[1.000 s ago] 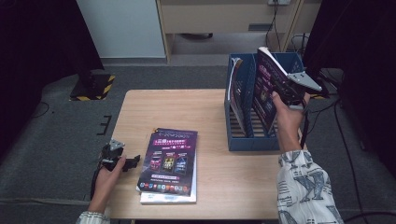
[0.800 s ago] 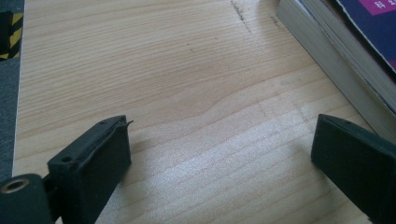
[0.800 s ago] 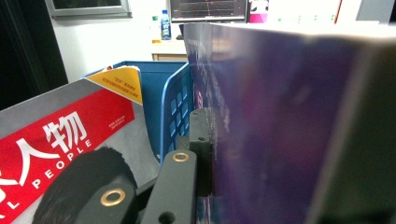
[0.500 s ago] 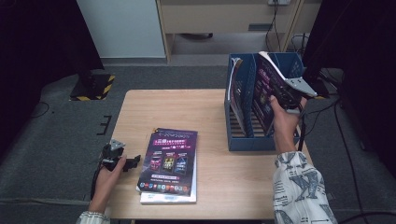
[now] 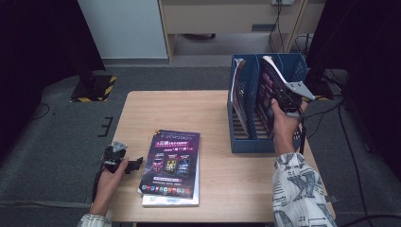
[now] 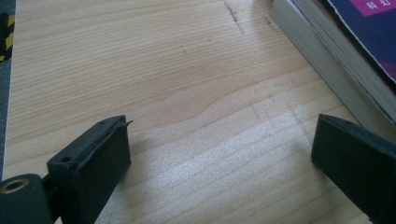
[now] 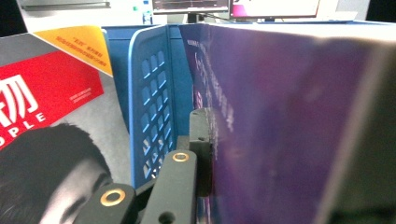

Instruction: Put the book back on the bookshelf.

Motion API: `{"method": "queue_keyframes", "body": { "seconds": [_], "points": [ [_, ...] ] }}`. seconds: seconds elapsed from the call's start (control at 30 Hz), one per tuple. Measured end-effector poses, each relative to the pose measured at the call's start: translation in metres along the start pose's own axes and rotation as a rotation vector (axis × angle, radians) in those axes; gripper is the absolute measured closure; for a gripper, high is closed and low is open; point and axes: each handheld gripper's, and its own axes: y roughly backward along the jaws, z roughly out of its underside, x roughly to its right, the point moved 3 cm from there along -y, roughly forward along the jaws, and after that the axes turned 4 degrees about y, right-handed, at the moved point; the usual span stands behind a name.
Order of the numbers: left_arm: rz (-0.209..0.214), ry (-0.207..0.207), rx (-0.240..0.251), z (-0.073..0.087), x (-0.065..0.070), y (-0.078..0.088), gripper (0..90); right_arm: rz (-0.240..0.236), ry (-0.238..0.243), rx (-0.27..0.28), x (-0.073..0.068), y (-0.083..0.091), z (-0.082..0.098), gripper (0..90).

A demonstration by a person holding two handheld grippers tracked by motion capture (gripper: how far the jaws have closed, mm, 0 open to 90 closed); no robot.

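Purple magazine going into the blue file rack

Wooden worktop lies nearest us, where our left gripper [image 5: 124,163] rests with its fingers [image 6: 88,163] spread and holding nothing, just beside the stack of magazines [image 5: 172,168], well short of the blue file rack [image 5: 246,142]. Beyond, our right gripper [image 5: 289,101] has its fingers [image 7: 201,140] pinching the purple magazine [image 5: 274,92], which stands tilted, partly down in a slot of the rack, next to the slot with a red-and-grey magazine [image 7: 46,140]. Glossy, thin and floppy, it could, we judge, catch on a divider [image 7: 152,107] and buckle, or slip from the narrow pinch if pushed down crooked.
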Motion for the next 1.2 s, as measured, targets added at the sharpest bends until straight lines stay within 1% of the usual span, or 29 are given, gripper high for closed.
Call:
{"method": "queue_keyframes", "body": {
  "seconds": [0.33,0.47,0.6,0.83,0.87,0.97,1.07,1.13,1.2],
  "points": [
    [0.004,-0.003,0.0,0.0,0.001,0.0,4.0,0.022,-0.014,-0.014,0.002,-0.005,0.006,82.3],
    [0.005,-0.003,0.0,0.0,0.001,0.0,4.0,0.02,-0.039,-0.011,0.004,-0.006,0.009,82.3],
    [0.006,-0.003,0.0,0.0,0.001,0.0,4.0,0.021,-0.037,-0.009,0.004,-0.006,0.009,82.2],
    [0.008,-0.005,0.0,0.0,0.002,-0.001,4.0,0.002,-0.038,-0.013,0.001,-0.003,0.011,82.1],
    [0.008,-0.006,0.0,0.0,0.002,-0.001,4.0,-0.003,-0.028,-0.02,0.0,-0.002,0.012,82.0],
    [0.008,-0.006,0.0,0.0,0.002,-0.001,4.0,-0.008,-0.025,-0.027,0.0,-0.001,0.012,81.9],
    [0.008,-0.006,0.0,0.0,0.002,-0.001,4.0,-0.022,-0.03,-0.03,0.0,0.001,0.013,81.8],
    [0.008,-0.005,0.0,0.0,0.002,-0.001,4.0,-0.041,-0.032,-0.028,-0.001,0.001,0.013,81.5],
    [0.008,-0.005,0.0,0.0,0.002,-0.001,4.0,-0.043,-0.006,-0.03,-0.002,0.001,0.013,81.1]
  ]
}}
